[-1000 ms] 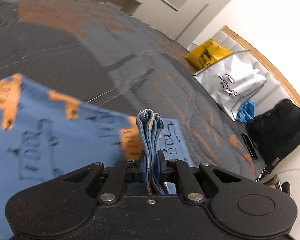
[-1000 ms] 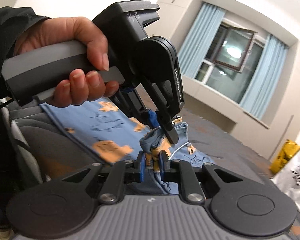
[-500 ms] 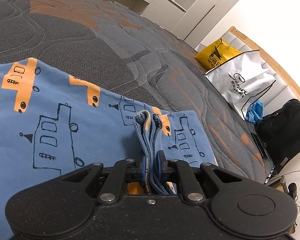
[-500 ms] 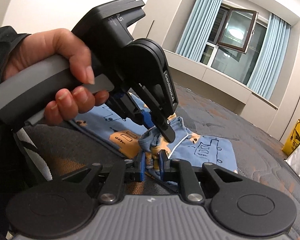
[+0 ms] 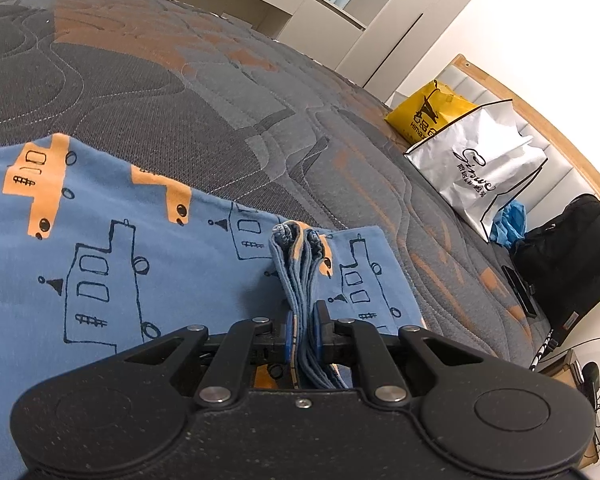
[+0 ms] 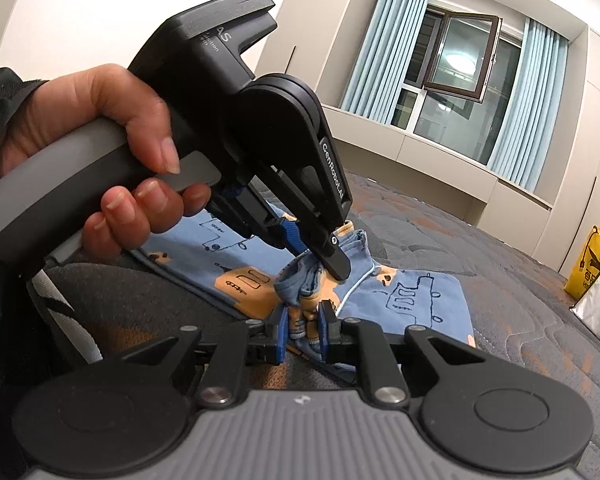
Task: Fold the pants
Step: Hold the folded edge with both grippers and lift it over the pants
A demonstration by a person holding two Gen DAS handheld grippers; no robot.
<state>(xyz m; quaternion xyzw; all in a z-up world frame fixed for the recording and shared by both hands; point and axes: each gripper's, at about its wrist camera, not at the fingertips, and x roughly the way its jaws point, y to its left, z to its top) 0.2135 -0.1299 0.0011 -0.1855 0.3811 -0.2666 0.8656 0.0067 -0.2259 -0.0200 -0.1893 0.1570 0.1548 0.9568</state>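
Note:
The pants (image 5: 100,264) are blue with orange and outlined vehicle prints and lie folded on a dark quilted bed (image 5: 180,92). My left gripper (image 5: 302,330) is shut on a bunched stack of the pants' edge, held just above the flat layer. In the right wrist view my right gripper (image 6: 303,330) is shut on the same bunched edge of the pants (image 6: 412,296), right beside the left gripper (image 6: 320,248), which a bare hand holds.
A yellow bag (image 5: 428,112), a silver shopping bag (image 5: 484,164) and a black backpack (image 5: 568,248) stand along the bed's right side by a wooden headboard. A window with blue curtains (image 6: 452,64) is beyond the bed.
Both grippers have carried the bunched edge lower and farther over the spread pants; more of the flat fabric now shows beneath. Both stay shut.

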